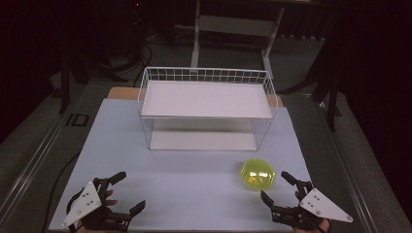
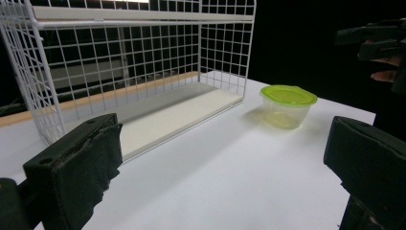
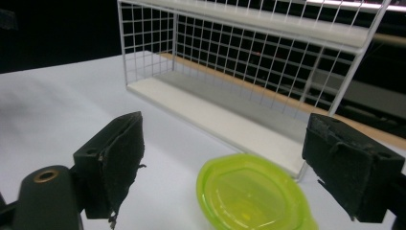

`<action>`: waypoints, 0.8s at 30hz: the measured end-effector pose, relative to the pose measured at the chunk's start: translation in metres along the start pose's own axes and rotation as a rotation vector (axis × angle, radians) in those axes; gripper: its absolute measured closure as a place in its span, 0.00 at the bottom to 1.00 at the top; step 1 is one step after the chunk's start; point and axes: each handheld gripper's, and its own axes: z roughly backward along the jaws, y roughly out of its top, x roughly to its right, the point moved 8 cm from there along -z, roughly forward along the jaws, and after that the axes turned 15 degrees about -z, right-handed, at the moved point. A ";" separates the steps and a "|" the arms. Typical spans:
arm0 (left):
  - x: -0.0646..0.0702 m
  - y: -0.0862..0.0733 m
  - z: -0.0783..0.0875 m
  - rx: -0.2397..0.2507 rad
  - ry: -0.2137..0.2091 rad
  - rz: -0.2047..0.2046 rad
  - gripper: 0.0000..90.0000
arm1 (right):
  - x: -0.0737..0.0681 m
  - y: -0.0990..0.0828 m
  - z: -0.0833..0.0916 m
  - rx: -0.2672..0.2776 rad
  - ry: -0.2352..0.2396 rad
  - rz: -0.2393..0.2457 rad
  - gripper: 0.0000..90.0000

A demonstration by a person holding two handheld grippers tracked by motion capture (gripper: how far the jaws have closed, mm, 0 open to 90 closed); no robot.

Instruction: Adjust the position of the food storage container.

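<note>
Flanking one lidded container, two spread claws, left and right, seemingly hold nothing.

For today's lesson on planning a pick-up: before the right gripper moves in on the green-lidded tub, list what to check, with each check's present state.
1. Right gripper jaws open and empty: ok.
2. Tub upright on the table, lid on: ok.
3. Tub lies just ahead between the right jaws in the right gripper view, untouched: ok.
4. Left gripper open, well away from the tub: ok.
5. Wire shelf has both boards bare: ok.
6. Lid pressed fully shut: cannot tell.
</note>
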 end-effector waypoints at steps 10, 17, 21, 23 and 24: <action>0.002 0.002 0.001 0.003 -0.001 -0.011 0.00 | -0.015 0.023 0.005 -0.022 0.049 -0.032 0.13; 0.002 0.000 -0.002 0.000 -0.012 0.001 0.00 | 0.003 0.029 -0.005 -0.080 0.021 -0.055 0.29; 0.002 0.001 -0.001 0.000 -0.009 -0.005 0.00 | 0.023 0.025 -0.011 -0.108 0.016 -0.089 0.47; 0.002 0.001 -0.001 0.001 -0.007 -0.008 0.00 | 0.035 0.019 -0.013 -0.136 0.002 -0.124 0.61; 0.003 0.001 -0.001 0.002 -0.005 -0.009 0.00 | 0.035 0.019 -0.013 -0.136 0.002 -0.124 0.61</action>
